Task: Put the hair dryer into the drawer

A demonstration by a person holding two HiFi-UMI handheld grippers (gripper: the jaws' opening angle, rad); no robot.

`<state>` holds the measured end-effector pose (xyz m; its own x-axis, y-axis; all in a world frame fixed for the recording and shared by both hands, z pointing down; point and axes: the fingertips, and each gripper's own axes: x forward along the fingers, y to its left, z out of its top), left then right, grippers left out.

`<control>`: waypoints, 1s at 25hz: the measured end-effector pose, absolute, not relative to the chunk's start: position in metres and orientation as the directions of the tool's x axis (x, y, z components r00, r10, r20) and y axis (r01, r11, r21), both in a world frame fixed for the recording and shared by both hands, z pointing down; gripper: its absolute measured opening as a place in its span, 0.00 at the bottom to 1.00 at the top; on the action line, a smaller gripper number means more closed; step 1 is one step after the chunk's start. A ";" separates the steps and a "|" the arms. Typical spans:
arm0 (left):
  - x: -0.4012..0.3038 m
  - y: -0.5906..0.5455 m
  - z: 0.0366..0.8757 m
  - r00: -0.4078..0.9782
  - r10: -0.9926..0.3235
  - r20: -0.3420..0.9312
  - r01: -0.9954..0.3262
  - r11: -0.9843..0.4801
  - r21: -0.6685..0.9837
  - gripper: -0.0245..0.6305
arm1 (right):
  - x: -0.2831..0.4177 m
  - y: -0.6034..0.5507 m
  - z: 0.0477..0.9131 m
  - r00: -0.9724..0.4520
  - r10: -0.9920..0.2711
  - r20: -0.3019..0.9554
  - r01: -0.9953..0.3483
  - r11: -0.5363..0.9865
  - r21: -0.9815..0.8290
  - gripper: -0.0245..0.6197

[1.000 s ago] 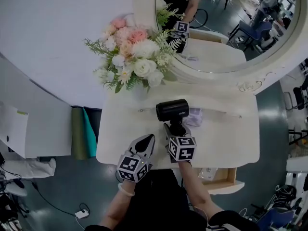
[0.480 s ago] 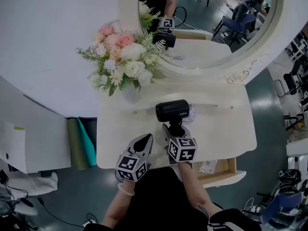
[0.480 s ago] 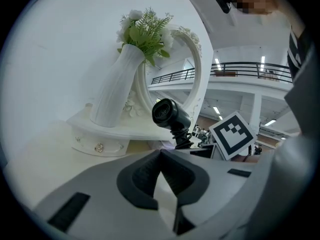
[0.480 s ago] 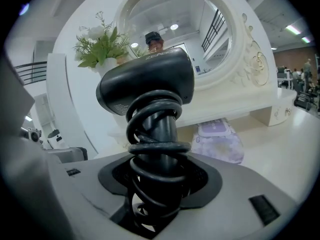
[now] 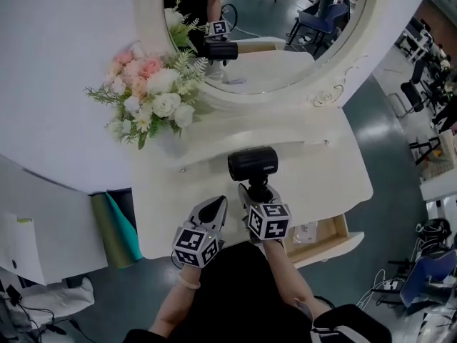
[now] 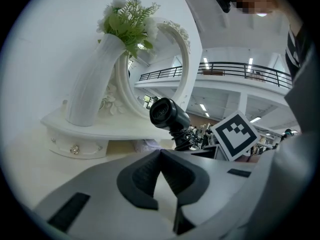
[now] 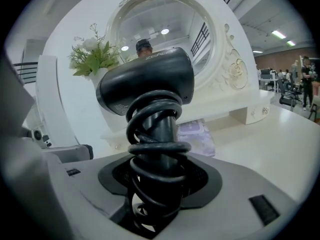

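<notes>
The black hair dryer stands just above the centre of the head view, over the cream dressing table. Its barrel lies crosswise and its cord-wrapped handle points down the frame into the right gripper, whose jaws are clamped on that handle.

Bare tabletop spreads to the right of the dryer as far as the table's rounded right edge. Behind the dryer a low raised shelf crosses the table below the oval mirror. In the right gripper view a small pale purple packet lies on the table behind the handle.

The drawer stands pulled out at lower right, past the table's front edge, its wooden inside showing. It lies down and to the right of the dryer, with nothing between them.

A bouquet of flowers fills the upper left, well clear.

The left gripper sits just left of the right one over the front edge, its jaws closed together on nothing. Both forearms reach up from the bottom of the frame.
</notes>
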<state>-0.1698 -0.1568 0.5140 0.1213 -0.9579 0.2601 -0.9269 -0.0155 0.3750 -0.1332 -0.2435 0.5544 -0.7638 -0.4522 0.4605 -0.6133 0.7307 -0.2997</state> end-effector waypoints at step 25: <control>-0.041 -0.195 0.514 0.512 -0.826 0.238 -0.833 -0.409 0.372 0.07 | 0.025 -0.251 0.559 -0.509 -0.716 0.477 -0.861 0.419 -0.288 0.40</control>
